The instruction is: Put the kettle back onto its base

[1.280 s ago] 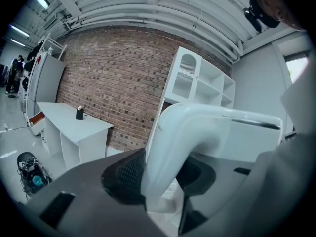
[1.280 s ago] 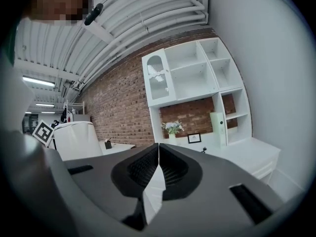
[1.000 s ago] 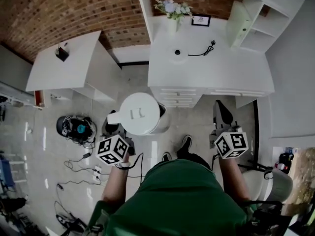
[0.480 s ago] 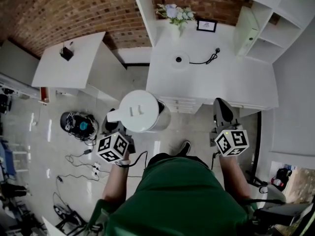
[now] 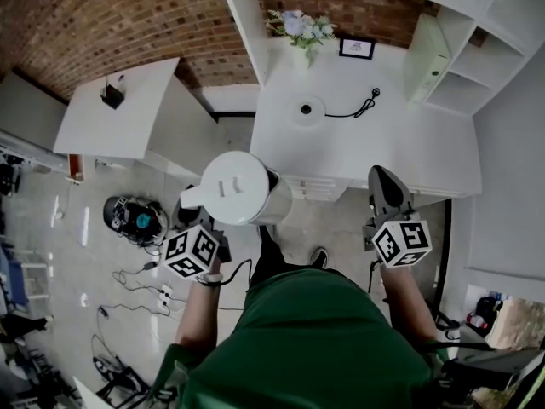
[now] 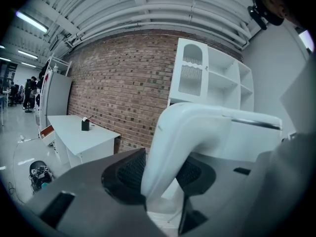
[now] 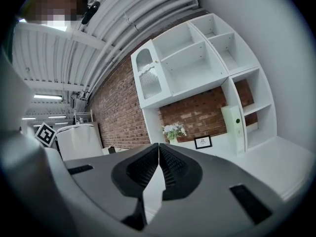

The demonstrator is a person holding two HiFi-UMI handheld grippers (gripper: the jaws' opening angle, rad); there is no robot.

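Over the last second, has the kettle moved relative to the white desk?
Yes. The kettle moved up the head view, closer to the front edge of the white desk and the base on it.

Straight ahead of your right gripper [image 7: 158, 151] stands a white desk [image 5: 400, 139] with drawers. At its back, a little left of that gripper's line, a vase of flowers [image 5: 300, 25] sits just beside a framed picture [image 5: 356, 48]. To the right of them a pale green box [image 5: 428, 41] stands upright against the shelf unit [image 5: 485, 32]. A brick wall [image 5: 111, 11] runs behind it all. Ahead and left of your left gripper [image 6: 165, 167] is a white table [image 5: 128, 122] carrying a small black holder [image 5: 111, 95]. On the floor left of that gripper lie a round black object [image 5: 134, 220] and loose cables [image 5: 140, 292].
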